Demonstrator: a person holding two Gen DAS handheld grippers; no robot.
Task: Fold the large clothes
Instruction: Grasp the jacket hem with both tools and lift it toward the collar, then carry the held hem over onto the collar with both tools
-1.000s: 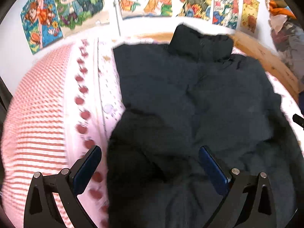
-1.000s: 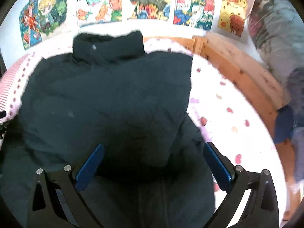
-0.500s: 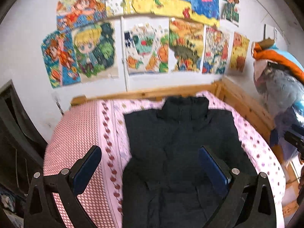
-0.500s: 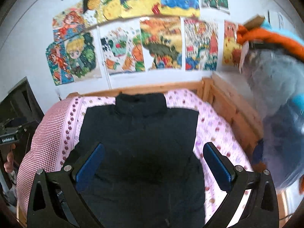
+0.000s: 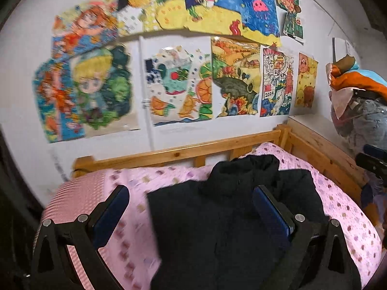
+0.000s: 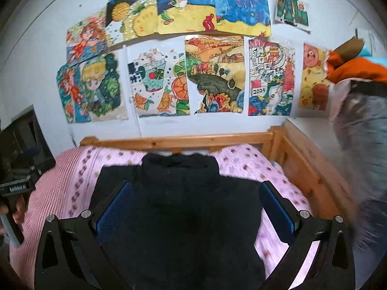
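Jacket: a black padded jacket lies spread flat on the bed, in the middle of the mattress; its high collar points to the headboard and its long axis runs from the head end toward the near edge.
Left gripper: the left gripper hangs above the jacket, fingers wide apart, holding nothing.
Right gripper: the right gripper is also spread wide and empty, over the jacket's chest.
Surface: a pink sheet with dots covers the mattress; a pink-striped blanket lies along the left edge.
Bed frame: a wooden headboard and a wooden side rail close off the far and right edges.
Room: a white wall hung with colourful drawings; a heap of clothes beyond the right rail.
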